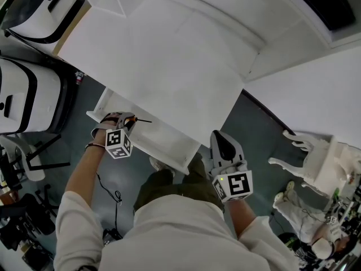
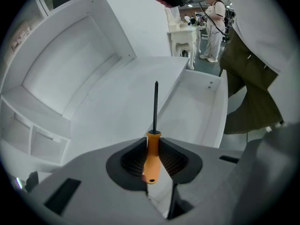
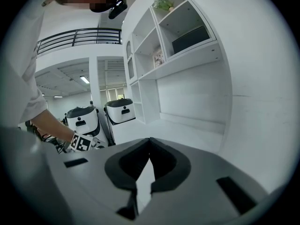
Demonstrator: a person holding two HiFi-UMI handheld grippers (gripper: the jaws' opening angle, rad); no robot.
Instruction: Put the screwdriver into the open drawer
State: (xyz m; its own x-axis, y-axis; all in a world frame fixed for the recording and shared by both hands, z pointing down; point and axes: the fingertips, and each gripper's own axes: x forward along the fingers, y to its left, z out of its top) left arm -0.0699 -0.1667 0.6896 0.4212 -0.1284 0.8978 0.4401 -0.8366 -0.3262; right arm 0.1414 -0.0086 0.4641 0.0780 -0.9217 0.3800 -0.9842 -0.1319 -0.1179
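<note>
An orange-handled screwdriver (image 2: 151,158) is clamped by its handle between the jaws of the left gripper (image 1: 125,118), which are closed tight on it. Its dark shaft points forward, above the left end of the open drawer (image 1: 162,138). The white drawer is pulled out from under the white bench (image 1: 169,66), and its floor appears bare. The right gripper (image 1: 221,143) is held just beside the drawer's other end, jaws pressed together with nothing between them. To do this step well, the tool should probably be lowered inside the drawer walls, close to the floor, before the jaws are parted, so that it is not dropped or bounced out.
</note>
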